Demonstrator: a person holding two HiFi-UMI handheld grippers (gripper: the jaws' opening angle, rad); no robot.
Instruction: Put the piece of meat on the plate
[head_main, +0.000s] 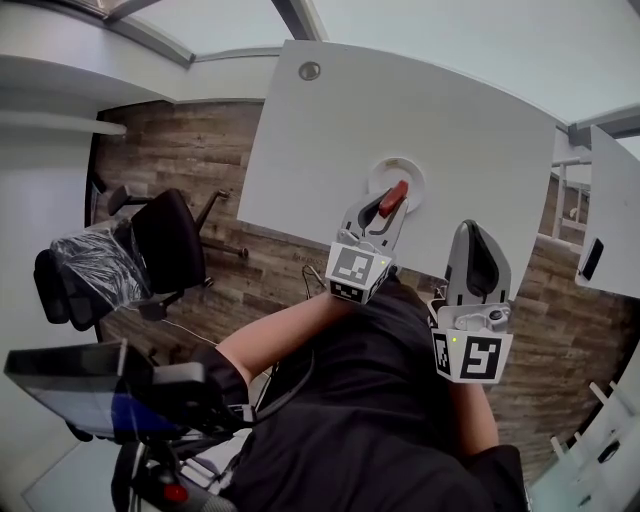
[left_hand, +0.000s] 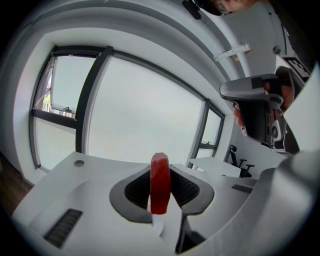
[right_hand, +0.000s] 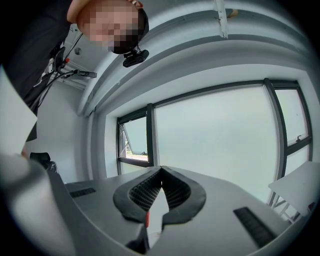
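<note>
The head camera looks steeply down from above on the white rectangular table (head_main: 430, 110), with the left hand-held gripper (head_main: 392, 200) and the right hand-held gripper (head_main: 472, 235) close beneath it. Each gripper view looks from just behind its own jaws and out along them. Both face the same wall of large dark-framed windows (left_hand: 140, 110) (right_hand: 215, 135), and the left gripper view also takes in the table top and, at its upper right, the right hand-held gripper.

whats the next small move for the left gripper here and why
Probably ease the left gripper down toward the plate before opening. Its jaws are clamped on the piece of meat, which in the head view sits over the plate; how high above it is unclear.
</note>
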